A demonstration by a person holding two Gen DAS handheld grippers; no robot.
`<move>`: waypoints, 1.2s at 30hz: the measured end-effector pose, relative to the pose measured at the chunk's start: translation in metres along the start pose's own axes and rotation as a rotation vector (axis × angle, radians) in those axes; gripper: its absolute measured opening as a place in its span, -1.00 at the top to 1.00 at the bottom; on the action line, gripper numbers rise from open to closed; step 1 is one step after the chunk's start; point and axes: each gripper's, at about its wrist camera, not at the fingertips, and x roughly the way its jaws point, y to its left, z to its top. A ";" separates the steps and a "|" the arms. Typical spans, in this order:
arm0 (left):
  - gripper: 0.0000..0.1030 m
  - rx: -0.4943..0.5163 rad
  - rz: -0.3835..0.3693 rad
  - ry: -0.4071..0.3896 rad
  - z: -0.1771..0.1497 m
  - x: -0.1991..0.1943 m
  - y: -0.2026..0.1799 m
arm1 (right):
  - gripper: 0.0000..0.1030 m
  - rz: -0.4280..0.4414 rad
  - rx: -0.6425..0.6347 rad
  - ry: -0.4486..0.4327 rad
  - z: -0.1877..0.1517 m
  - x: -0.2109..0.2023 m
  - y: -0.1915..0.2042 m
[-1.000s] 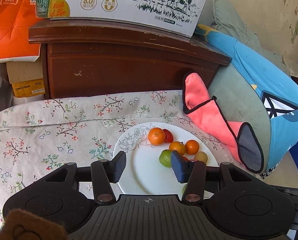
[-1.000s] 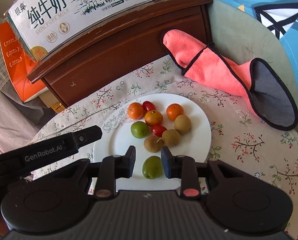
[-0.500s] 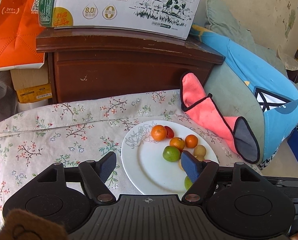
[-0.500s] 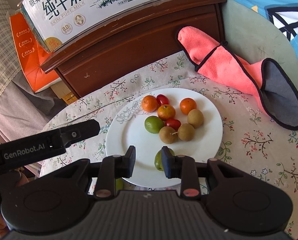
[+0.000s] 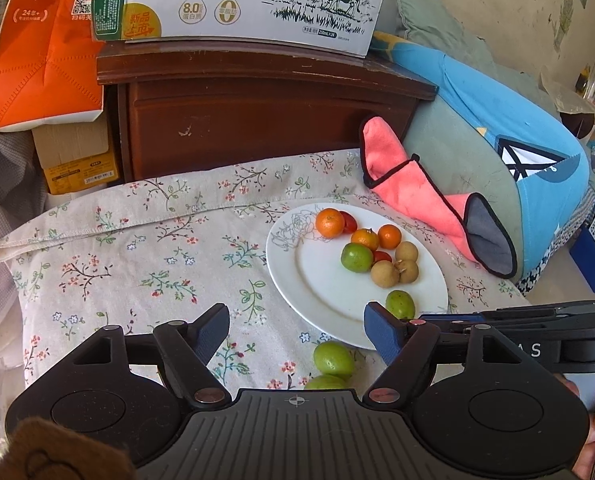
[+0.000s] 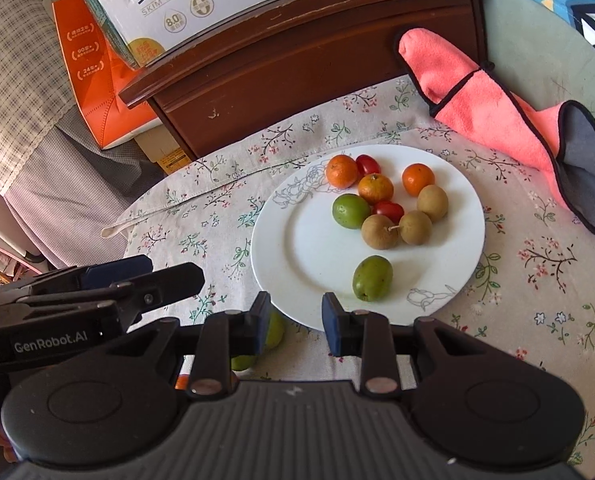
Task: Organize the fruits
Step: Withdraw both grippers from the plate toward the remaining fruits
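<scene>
Most of the fruit sits on the white plate (image 6: 463,208): three small oranges, two red tomatoes, three brown longans and a round green fruit (image 6: 350,211) bunched at the far side; an oval green fruit (image 6: 371,278) lies alone near the front rim. At least two green fruits (image 5: 332,360) lie off the plate on the flowered cloth (image 5: 137,264), just below its near edge; those seem to be what is left. The left gripper (image 5: 297,334) is opening, nothing between its jaws, the loose fruit just beneath. The right gripper (image 6: 295,320) stands narrowly parted and empty over the plate's near rim; I'd call the job well past halfway.
</scene>
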 end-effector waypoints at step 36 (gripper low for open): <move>-0.15 0.251 0.011 0.107 -0.071 0.005 -0.015 | 0.41 0.083 0.178 0.144 -0.021 0.040 0.020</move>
